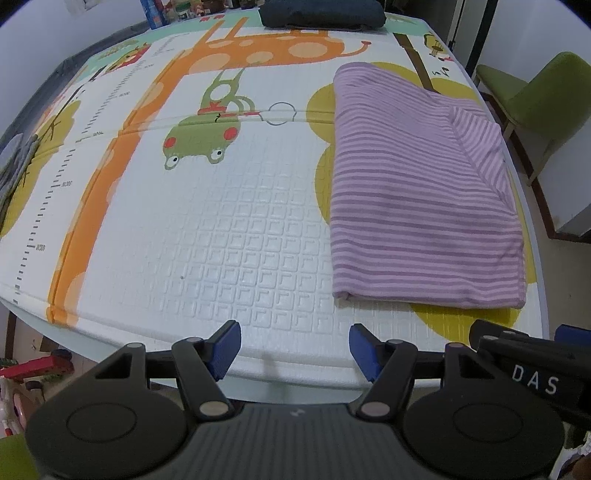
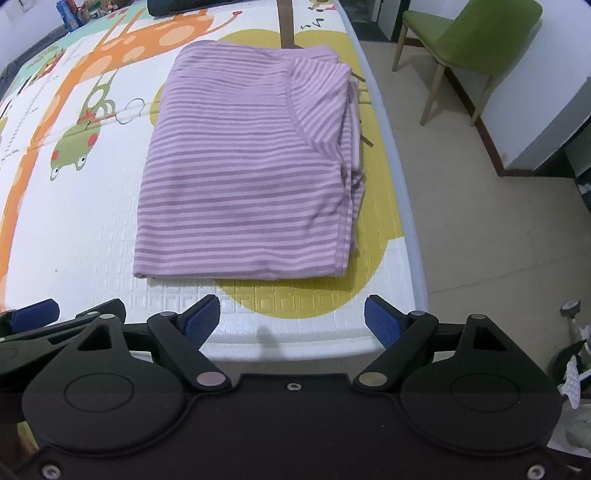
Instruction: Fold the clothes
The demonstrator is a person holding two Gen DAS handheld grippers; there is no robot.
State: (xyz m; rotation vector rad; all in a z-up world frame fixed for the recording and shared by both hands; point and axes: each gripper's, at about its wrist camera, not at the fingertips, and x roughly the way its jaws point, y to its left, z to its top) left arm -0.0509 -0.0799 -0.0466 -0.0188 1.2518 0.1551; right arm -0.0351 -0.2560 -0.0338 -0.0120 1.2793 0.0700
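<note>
A purple striped garment (image 1: pixel 417 192) lies folded into a neat rectangle on the right side of the cartoon play mat (image 1: pixel 221 221); it also shows in the right wrist view (image 2: pixel 247 166). My left gripper (image 1: pixel 295 349) is open and empty at the mat's near edge, left of the garment. My right gripper (image 2: pixel 291 319) is open and empty, just short of the garment's near edge. The right gripper's body shows at the right of the left wrist view (image 1: pixel 532 362).
A dark folded garment (image 1: pixel 321 13) lies at the mat's far edge. A green chair (image 2: pixel 476 48) stands on the floor to the right of the table. Boxes and small items (image 1: pixel 155 11) stand at the far left. Toys (image 1: pixel 33 369) lie on the floor lower left.
</note>
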